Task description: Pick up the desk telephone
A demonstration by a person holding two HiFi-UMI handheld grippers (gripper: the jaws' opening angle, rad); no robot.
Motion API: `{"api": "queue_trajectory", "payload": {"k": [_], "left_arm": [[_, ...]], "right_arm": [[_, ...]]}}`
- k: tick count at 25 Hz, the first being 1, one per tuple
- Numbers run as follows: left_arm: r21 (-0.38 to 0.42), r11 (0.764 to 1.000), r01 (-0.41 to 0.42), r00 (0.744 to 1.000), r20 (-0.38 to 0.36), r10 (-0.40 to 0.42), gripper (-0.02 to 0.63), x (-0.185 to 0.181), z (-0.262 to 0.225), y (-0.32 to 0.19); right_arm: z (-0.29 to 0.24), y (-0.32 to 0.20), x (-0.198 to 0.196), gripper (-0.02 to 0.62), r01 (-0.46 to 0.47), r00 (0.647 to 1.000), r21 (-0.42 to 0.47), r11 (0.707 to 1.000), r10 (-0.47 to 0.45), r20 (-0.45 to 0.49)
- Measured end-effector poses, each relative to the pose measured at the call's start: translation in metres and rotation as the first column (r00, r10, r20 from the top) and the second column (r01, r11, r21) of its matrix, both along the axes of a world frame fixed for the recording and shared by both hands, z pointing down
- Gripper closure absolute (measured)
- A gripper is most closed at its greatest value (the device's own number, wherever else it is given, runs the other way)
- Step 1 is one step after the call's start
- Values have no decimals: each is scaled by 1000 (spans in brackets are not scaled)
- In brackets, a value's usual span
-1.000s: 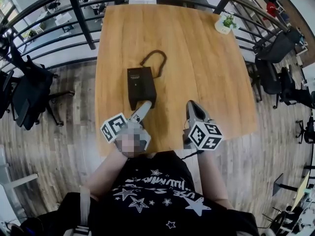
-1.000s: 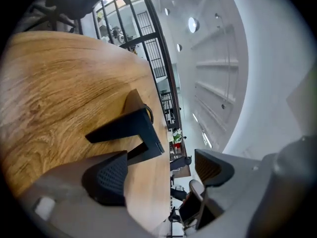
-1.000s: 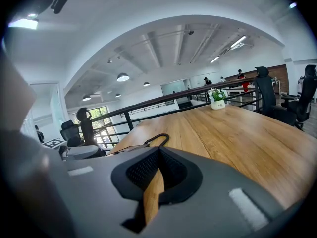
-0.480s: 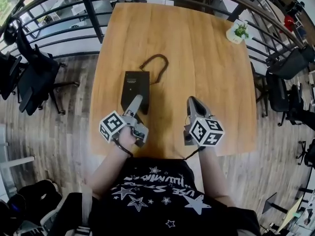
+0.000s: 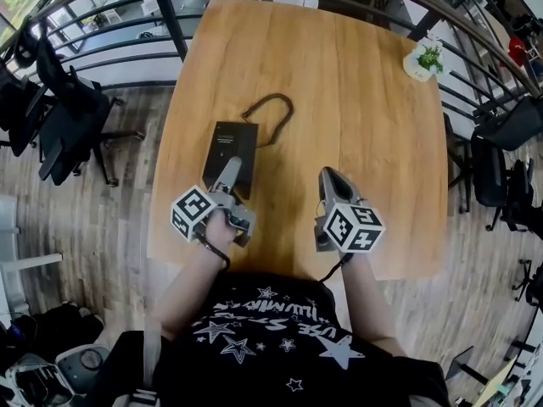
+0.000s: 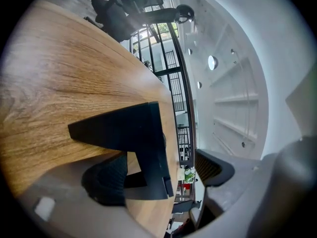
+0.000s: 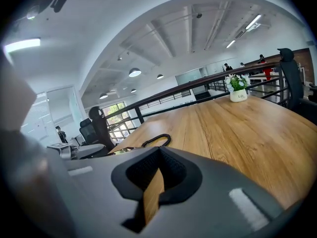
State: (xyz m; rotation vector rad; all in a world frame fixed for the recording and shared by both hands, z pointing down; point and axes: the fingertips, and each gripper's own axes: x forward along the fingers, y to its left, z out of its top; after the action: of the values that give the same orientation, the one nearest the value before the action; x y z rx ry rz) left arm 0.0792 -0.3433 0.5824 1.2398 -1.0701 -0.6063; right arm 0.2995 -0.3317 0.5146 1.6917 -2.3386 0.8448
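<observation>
Left gripper [image 5: 227, 175], jaws wide at near edge of desk telephone [image 5: 234, 138]; right gripper [image 5: 327, 178], jaws narrow

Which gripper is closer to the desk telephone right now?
Left. The left gripper is at the near end of the desk telephone, jaws apart. The right gripper is off to the phone's right over the table, clear of it.

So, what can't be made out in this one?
The telephone, near end: head view, covered by the left gripper; whether its open jaws touch it is unclear.
The telephone's keys and handset: too small in head view; left gripper view shows only a dark side.
Print on the plant pot: too small in head view.
</observation>
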Motion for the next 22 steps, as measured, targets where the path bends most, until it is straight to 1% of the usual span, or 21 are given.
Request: {"api": "queue_trajectory", "payload": {"k": [4, 12, 16, 17, 18, 20, 22], "left_arm": [[-29, 999, 31, 1000, -4, -31, 173, -1, 6, -4], [-103, 991, 85, 996, 17, -84, 173, -3, 20, -10], [-128, 988, 87, 996, 32, -83, 175, -5, 23, -11], [-132, 988, 84, 996, 43, -79, 183, -5, 24, -10], [-140, 987, 85, 995, 57, -77, 212, -6, 25, -8], [-155, 984, 91, 993, 83, -79, 329, -10, 27, -5], [-159, 983, 91, 993, 89, -77, 334, -11, 29, -5]], "right_arm": [[5, 2, 5, 594, -6, 1000, -13, 1000, 6, 14], [9, 3, 14, 594, -24, 999, -23, 999, 25, 32], [8, 3, 13, 594, -27, 999, -27, 999, 28, 36], [8, 3, 13, 594, -27, 999, -27, 999, 28, 35], [7, 4, 13, 595, -28, 999, -27, 999, 29, 34], [7, 5, 13, 594, -29, 999, -25, 999, 30, 32], [7, 6, 13, 594, -30, 999, -24, 999, 31, 29]]}}
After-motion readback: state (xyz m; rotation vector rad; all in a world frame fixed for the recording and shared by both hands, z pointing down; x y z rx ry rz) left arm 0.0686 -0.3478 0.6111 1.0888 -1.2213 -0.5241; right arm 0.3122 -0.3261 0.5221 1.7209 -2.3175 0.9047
